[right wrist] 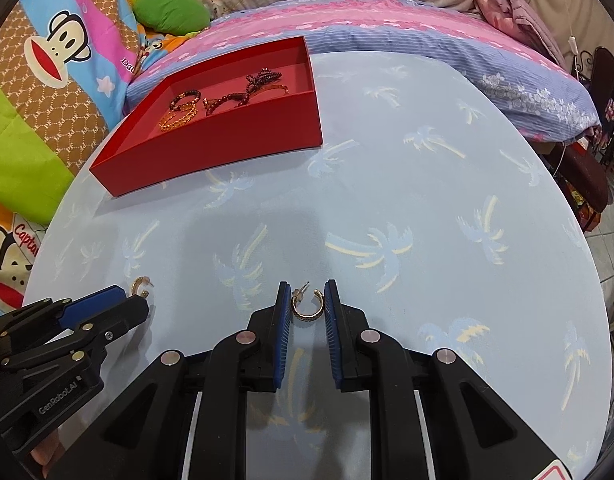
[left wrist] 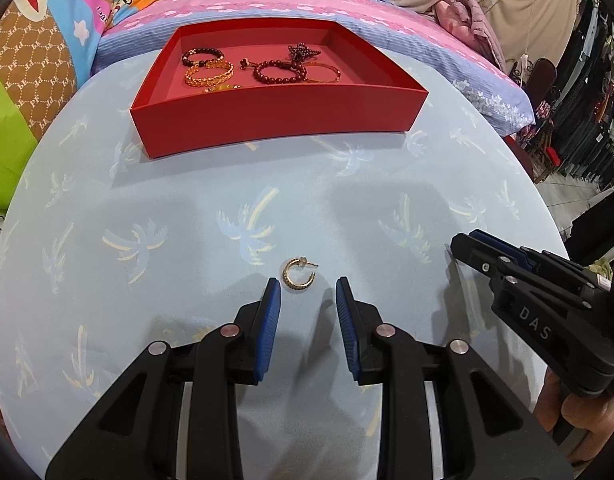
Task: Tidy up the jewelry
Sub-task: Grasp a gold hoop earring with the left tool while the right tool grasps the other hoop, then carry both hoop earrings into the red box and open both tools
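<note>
Far left and back on the blue table point(left wrist: 107, 184): red tray point(left wrist: 275, 112), bracelets and beads already inside. Nearer, just ahead of the left gripper point(left wrist: 308, 286): one gold hoop point(left wrist: 298, 274), flat on the cloth, gap facing right, post sticking out to the upper right; not yet between the pads, jaws spread wide around empty air, nothing held. Short push forward probably enough to bracket it. Further right, in the right wrist view: right gripper point(right wrist: 307, 292) with a second hoop point(right wrist: 307, 305) sitting between its blue pads, open side up, post angled up-left. Pads narrowed to near the hoop's width; firm contact or just beside, hard to tell. Closer to a grasp than the left. Tray well away, up-left of both grippers.
</note>
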Demonstrator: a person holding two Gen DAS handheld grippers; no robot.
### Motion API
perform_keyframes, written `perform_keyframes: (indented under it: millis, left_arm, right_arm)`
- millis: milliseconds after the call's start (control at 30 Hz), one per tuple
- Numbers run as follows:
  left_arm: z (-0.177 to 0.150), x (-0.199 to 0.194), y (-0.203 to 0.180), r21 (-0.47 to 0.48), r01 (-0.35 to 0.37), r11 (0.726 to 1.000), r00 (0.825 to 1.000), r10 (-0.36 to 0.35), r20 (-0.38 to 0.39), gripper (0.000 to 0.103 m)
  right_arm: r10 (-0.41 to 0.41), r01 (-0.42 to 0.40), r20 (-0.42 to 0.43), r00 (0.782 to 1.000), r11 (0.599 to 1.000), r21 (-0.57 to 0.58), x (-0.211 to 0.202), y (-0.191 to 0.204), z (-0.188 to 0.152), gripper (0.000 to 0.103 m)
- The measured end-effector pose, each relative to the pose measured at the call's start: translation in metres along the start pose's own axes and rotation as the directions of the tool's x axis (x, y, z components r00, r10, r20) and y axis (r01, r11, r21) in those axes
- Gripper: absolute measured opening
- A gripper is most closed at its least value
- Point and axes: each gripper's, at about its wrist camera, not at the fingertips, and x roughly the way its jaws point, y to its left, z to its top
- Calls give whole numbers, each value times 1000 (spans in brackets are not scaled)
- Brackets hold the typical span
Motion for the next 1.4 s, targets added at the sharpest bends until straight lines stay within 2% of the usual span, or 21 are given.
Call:
perform_keyframes:
  millis: [367,533,833,1067,1400]
  left_arm:
    - [5,8,0,3,-16,1000,1000,16,20,27]
    - [5,9,-1,18,-29,999,999,29,27,17]
    - [6,6,-3,28,-25,999,999,25,25,16]
    - [14,-8,-5,33,-29,999,998,27,56,16]
    - [41,-29,-6,46,-32,998,994,27,110,16]
  right_arm:
    - [13,-13,-1,1000,1000,-10,0,6,0,16]
    - [22,-22,-3,1000,1000,-15,0,8,1,16]
    - [40,-39,6,999,999,-29,-5,14,3,16]
    - [61,-59,39,997,997,-49,-19,24,13,16]
    - [99,-89,115,988,992,-88,-41,44,46,16]
